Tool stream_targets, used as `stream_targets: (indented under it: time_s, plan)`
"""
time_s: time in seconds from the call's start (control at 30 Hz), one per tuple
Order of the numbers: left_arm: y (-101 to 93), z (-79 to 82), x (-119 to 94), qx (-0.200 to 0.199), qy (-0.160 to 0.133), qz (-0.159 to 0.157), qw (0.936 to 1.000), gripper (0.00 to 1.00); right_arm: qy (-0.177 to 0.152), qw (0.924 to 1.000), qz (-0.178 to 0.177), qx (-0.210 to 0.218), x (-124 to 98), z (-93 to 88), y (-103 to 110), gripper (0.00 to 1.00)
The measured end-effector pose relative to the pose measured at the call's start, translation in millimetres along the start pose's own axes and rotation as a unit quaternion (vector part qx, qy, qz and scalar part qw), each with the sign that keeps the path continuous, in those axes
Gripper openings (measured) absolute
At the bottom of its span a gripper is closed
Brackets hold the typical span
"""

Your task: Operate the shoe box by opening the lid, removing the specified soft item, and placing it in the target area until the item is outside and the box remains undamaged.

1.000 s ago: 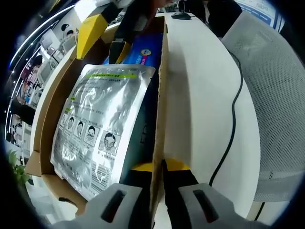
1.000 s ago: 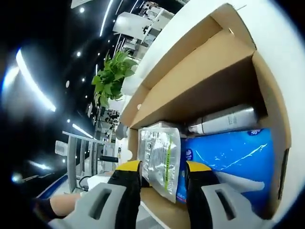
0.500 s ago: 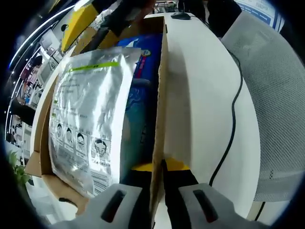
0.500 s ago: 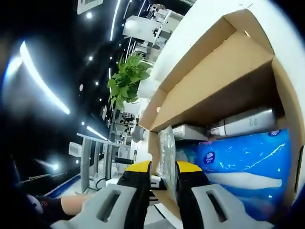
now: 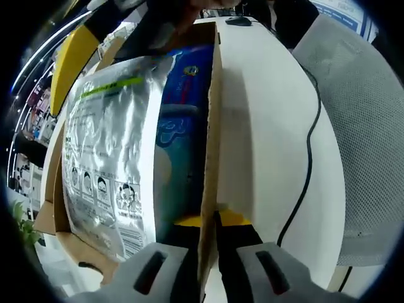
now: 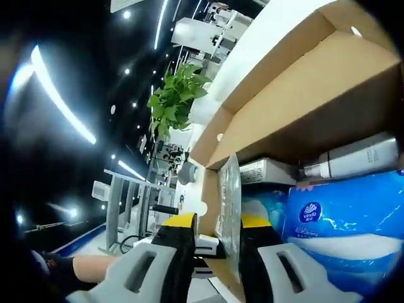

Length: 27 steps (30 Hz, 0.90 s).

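White table (image 5: 265, 126) carries an open cardboard box (image 5: 211, 126); dim hall with ceiling lights and a plant (image 6: 177, 101) behind.

Left tool (image 5: 211, 221): jaws nearly closed, one each side of the box's side wall, clamped on it. Likely there to pin the box down while the item comes out.

Right tool (image 6: 214, 230): jaws pinched on the top edge of a silver pouch (image 5: 113, 151), seen edge-on between the yellow tips in the right gripper view. In the left gripper view the pouch stands tilted up out of the box, printed face showing, lower edge apparently inside the box, the right tool at its top. So the item is partly lifted, not yet clear.

Left in the box: blue tissue pack (image 6: 341, 221), silver bottle (image 6: 360, 158) lying against the far wall, small white carton (image 6: 268, 170) beside it. The tissue pack sits just beside the pouch and may drag on it.

Outside the box: black cable (image 5: 309, 151) runs across the table, mesh chair (image 5: 360, 126) at the table edge. Cable lies on the open stretch of table where the pouch might go. Target area not identifiable.

Box walls look intact; the left clamp on thin card is the crease risk.
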<state>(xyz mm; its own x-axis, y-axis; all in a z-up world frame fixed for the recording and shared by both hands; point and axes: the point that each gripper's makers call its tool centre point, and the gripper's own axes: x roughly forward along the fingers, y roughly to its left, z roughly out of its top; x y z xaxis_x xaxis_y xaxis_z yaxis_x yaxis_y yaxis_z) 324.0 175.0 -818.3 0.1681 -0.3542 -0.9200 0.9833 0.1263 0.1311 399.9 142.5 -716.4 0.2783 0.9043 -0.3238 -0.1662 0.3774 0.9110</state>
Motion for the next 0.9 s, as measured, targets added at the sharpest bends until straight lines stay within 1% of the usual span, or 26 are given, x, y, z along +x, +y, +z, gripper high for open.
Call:
stream_targets:
  time_s: [0.13,0.2,0.23,0.27,0.3,0.4,0.43,0.6,0.77,0.83,0.9]
  plan:
    - [0.0,-0.2,0,0.000,-0.001,0.000,1.0000,0.03,0.003,1.0000,-0.008,0.001,0,0.9,-4,0.21]
    - [0.1,-0.6,0,0.001,-0.002,0.000,1.0000,0.03,0.003,0.9993,-0.028,-0.025,1,-0.5,-10,0.20]
    - [0.2,-0.6,0,0.002,-0.002,0.000,1.0000,0.03,0.002,0.9992,-0.028,-0.028,2,-1.3,-9,0.20]
    - [0.3,-0.7,1,0.002,-0.002,-0.001,1.0000,0.03,0.003,0.9991,-0.028,-0.030,2,-2.4,-10,0.17]
    - [0.4,-0.8,1,0.003,-0.003,-0.001,1.0000,0.03,0.004,0.9987,-0.044,-0.025,1,-2.7,-16,0.11]
    - [0.0,-0.5,0,0.004,-0.003,-0.001,1.0000,0.03,0.004,0.9983,-0.052,-0.027,1,-3.3,-19,0.03]
    - [0.0,-0.5,0,0.004,-0.003,-0.001,1.0000,0.03,0.002,0.9982,-0.054,-0.027,1,-3.1,-20,0.02]
    - [0.3,-0.5,1,0.008,-0.005,-0.001,1.0000,0.03,-0.002,0.9985,-0.048,-0.025,0,-3.1,-15,0.00]
    - [0.1,-0.7,0,0.008,-0.005,-0.002,1.0000,0.03,-0.009,0.9982,-0.054,-0.024,-1,-4.5,-17,0.00]
    - [0.3,-0.8,1,0.008,-0.005,-0.002,1.0000,0.03,-0.012,0.9982,-0.057,-0.012,-1,-5.6,-19,0.00]
    - [0.3,-0.9,1,0.009,-0.005,-0.002,0.9999,0.03,-0.013,0.9982,-0.058,-0.013,-1,-5.6,-20,0.00]
